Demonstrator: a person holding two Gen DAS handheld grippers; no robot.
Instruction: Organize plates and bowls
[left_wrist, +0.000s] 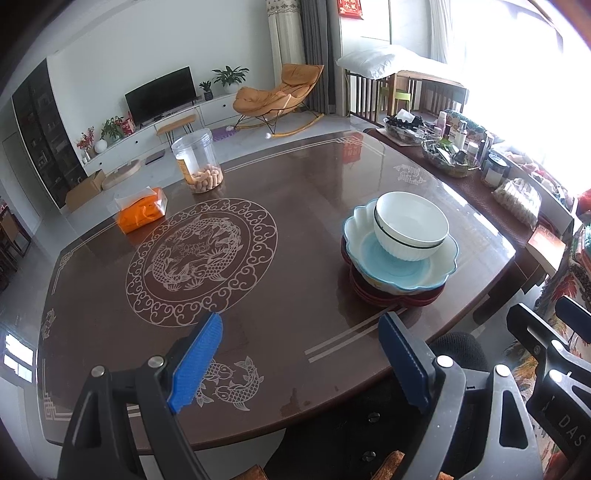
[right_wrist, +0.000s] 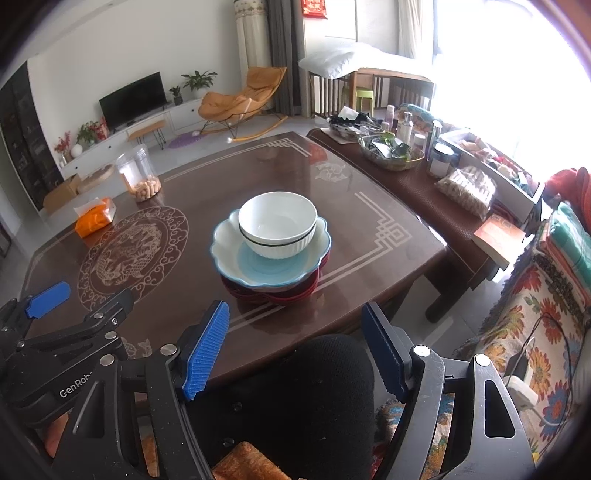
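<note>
Left wrist view, going left to right: the left gripper (left_wrist: 299, 363) hangs spread wide and empty above the brown table (left_wrist: 288, 206). Toward the table's right side sits a stack: dark red plates (left_wrist: 399, 297), a scalloped pale-blue dish (left_wrist: 391, 264), and a ribbed white bowl (left_wrist: 410, 225) with a black band. The right gripper (right_wrist: 295, 349) is likewise open, holding nothing.

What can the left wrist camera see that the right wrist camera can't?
Only the left wrist view shows the two fish drawn on the table near the open left hand-held gripper.

Only the right wrist view shows the flowery cover with a white charger on it, and the dark chair back beneath the open right hand-held gripper.

Both show the white bowl in the blue scalloped dish on red plates, the clear jar and the orange tissue pack.
</note>
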